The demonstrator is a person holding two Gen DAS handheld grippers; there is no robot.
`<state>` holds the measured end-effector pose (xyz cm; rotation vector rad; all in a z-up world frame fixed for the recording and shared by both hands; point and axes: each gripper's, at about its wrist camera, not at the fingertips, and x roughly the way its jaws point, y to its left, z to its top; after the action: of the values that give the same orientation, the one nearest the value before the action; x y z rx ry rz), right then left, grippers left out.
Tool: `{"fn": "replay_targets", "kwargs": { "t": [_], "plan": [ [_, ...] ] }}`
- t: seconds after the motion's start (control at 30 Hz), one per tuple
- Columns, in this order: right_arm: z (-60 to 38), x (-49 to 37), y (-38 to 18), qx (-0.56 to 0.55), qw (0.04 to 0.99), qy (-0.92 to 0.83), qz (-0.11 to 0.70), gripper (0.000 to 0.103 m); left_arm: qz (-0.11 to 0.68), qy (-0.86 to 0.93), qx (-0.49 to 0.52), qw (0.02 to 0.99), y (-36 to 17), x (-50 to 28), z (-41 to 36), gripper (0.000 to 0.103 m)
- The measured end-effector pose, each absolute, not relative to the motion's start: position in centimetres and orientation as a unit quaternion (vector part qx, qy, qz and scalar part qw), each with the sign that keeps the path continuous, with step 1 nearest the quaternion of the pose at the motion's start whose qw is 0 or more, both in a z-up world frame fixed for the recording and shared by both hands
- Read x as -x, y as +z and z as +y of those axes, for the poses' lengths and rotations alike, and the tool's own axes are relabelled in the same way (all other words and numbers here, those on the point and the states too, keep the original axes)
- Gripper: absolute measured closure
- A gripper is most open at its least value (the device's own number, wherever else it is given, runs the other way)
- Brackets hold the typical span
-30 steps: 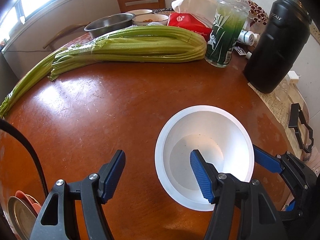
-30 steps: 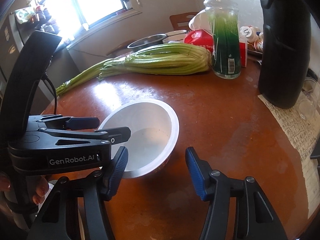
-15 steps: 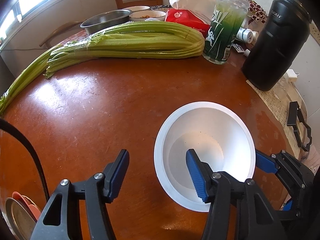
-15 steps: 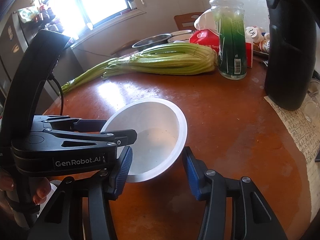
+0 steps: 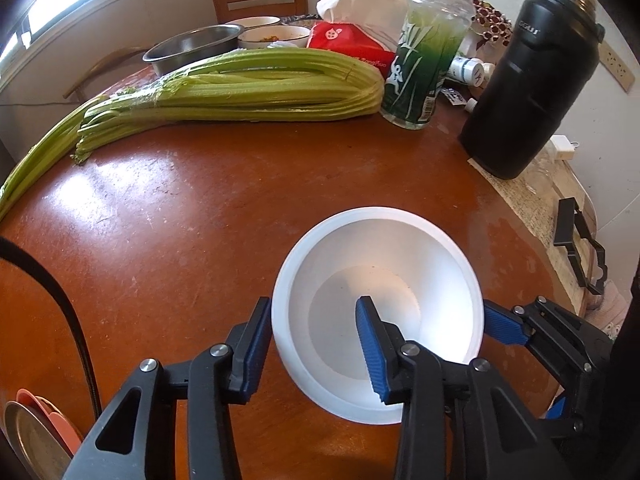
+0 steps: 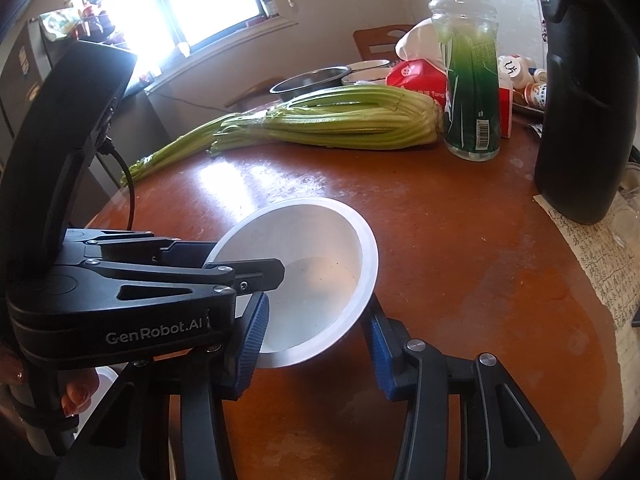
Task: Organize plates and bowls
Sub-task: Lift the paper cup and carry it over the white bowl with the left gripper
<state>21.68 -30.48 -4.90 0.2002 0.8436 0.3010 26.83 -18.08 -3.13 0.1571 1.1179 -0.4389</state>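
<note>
I have the white bowl (image 5: 376, 312) at the near edge of the round table (image 5: 192, 216), tilted rather than sitting flat. My left gripper (image 5: 310, 344) has just been closing, and now its two blue pads straddle the bowl's left wall, one outside against the rim and one inside the bowl; it looks like a pinch on that wall. My right gripper (image 6: 316, 344) has also been closing, and its pads sit on either side of the bowl's near rim, one inside, one under the outer wall; I judge it is gripping too, though the contact on the outer side is partly hidden.

So the bowl is in hand but not put anywhere yet. Below the table edge at the near left I can see a stack of plates (image 5: 32, 432), which may be where it belongs. At the far side a steel bowl (image 5: 192, 46) and two smaller bowls (image 5: 274, 36) sit behind the celery (image 5: 240, 88), untouched. Most of the sorting seems left to do.
</note>
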Motion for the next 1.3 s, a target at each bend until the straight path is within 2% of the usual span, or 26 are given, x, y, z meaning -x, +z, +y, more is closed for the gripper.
{"fn": "replay_targets", "kwargs": {
  "t": [0.53, 1.3],
  "plan": [
    [-30.3, -21.0, -3.5, -0.085, 0.900, 0.146, 0.402, 0.055, 0.513, -0.215, -0.068, 0.828, -1.9, -26.0, -18.0, 0.061],
    [-27.3, -14.4, 3.5, -0.066, 0.925, 0.170, 0.333, 0.055, 0.440, -0.205, -0.055, 0.872, 5.8, -18.6, -13.9, 0.060]
  ]
}}
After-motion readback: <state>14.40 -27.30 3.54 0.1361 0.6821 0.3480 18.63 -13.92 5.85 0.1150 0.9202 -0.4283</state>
